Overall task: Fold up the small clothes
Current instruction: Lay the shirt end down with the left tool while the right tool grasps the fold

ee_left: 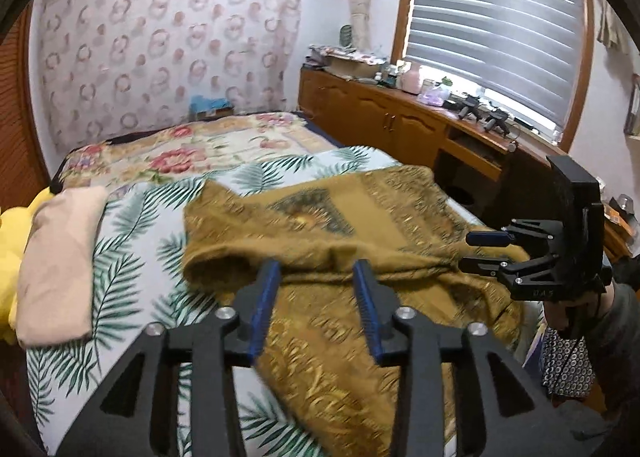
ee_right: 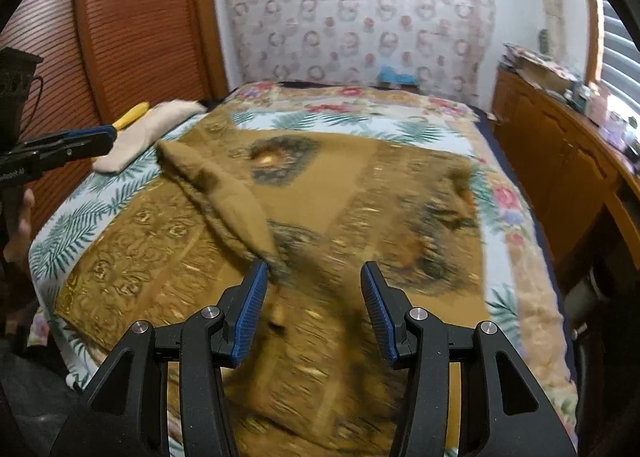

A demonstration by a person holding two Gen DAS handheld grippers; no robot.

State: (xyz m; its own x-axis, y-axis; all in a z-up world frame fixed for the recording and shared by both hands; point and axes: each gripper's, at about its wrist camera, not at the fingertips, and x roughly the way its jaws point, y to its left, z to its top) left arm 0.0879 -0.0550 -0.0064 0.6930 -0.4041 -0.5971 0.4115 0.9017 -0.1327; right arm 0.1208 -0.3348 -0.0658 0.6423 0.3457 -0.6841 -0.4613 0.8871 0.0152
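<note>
Step in hand, by my reading: you are mid-fold on the mustard-brown patterned cloth garment (ee_right: 360,185), which lies spread over the palm-leaf and floral printed bedspread (ee_right: 516,217). One edge is already turned over into a thick rolled flap (ee_right: 224,193) running diagonally across the near left part of the cloth.

Your left gripper (ee_left: 316,273) has its jaws parted, blue pads clear of the fabric, nothing between them; it hovers just above the folded edge. Your right gripper (ee_right: 314,277) also stands with jaws apart over the near middle of the cloth, holding nothing. Motion blur hides the fabric directly under it.

Next move, as judged: pick a fresh edge or corner with each gripper, pinching one layer only, and carry it across evenly so the flap does not bunch.

Containers: none in play. A folded beige cloth (ee_left: 60,261) rests at the left edge of the bed, well apart from the garment.
</note>
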